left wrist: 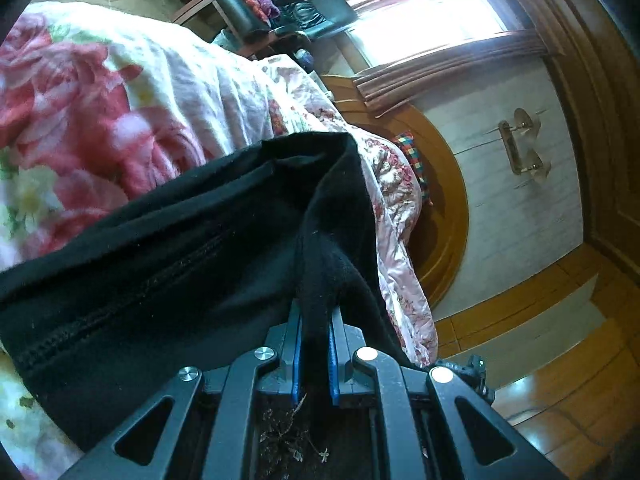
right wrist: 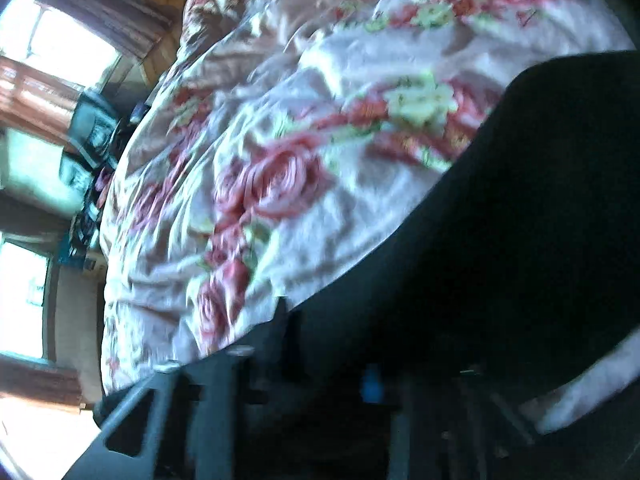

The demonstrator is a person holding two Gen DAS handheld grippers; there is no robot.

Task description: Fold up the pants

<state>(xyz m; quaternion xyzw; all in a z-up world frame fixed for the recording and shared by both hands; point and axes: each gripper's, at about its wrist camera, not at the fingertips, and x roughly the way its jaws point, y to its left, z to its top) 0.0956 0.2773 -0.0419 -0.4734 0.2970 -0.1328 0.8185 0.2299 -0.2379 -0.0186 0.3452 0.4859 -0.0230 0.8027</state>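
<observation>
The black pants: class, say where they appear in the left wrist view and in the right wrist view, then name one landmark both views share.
Left wrist view: the black pants fill the lower left and centre, a fold clamped between the left gripper jaws.
Right wrist view: the pants cover the right and lower side, blurred, hiding the gripper's jaws.
Shared landmark: the rose-print bedspread beneath them.

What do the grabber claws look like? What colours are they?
The left gripper is a dark grey metal frame with triangle-shaped holes, round silver bolts and bright blue finger pads. The right gripper is blurry and shadowed: the same dark frame, plus a hint of blue.
</observation>
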